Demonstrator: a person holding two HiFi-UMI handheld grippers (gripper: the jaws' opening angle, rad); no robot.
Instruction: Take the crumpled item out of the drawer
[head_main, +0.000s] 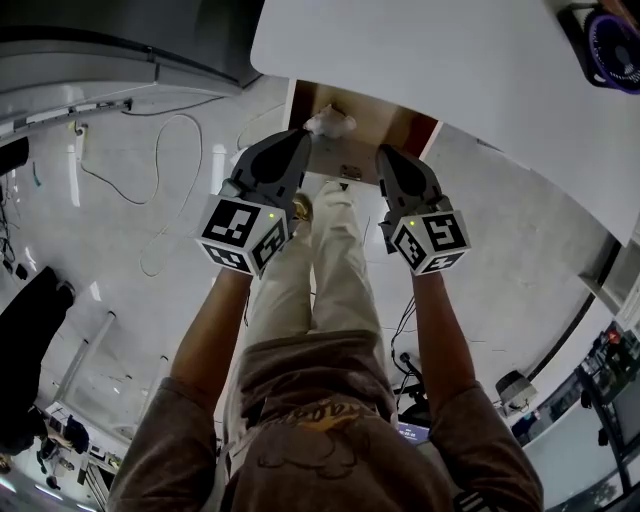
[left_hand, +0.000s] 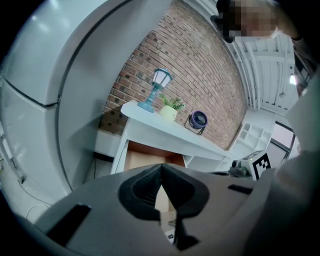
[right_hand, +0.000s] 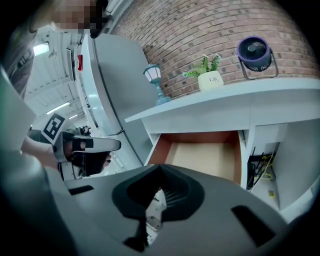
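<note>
Head view alone shows the crumpled white item (head_main: 330, 122) at the left of the open drawer (head_main: 408, 126), just past the left gripper (head_main: 298, 137). Gripper views: left gripper and right gripper (head_main: 386, 155) both closed, empty.

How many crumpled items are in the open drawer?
1. A white crumpled item lies at the left side of the brown wooden drawer, just beyond the left gripper. That and the right gripper hide part of it; others may be hidden.
</note>
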